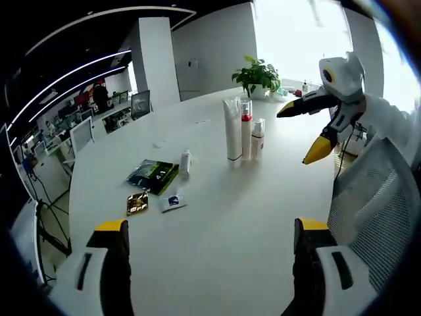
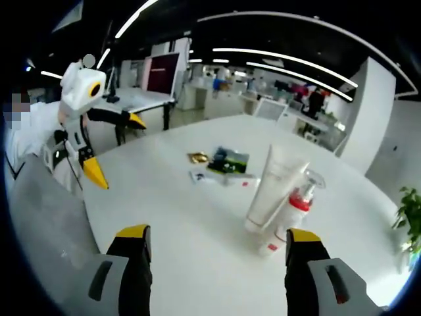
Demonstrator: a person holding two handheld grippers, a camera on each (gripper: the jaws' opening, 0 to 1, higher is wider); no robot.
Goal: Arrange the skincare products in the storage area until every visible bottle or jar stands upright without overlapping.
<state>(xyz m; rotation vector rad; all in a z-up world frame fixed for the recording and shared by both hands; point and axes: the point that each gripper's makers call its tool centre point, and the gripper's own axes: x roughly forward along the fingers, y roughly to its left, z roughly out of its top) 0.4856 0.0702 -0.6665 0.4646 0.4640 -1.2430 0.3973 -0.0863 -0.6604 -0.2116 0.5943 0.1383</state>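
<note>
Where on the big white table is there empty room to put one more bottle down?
The white table is bare in front of the left gripper, between the flat packets and the mesh chair. It is crowded where the tall white tube, red-capped bottle and small bottle stand close together, and around the packets beside the little tube.

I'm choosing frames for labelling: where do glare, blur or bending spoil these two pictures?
Left gripper view: the window behind the plant is washed out white; the table edge bends with the fisheye. Right gripper view: the tall tube and the red-collared bottle look soft and lean sideways; ceiling lights streak as curved lines.
</note>
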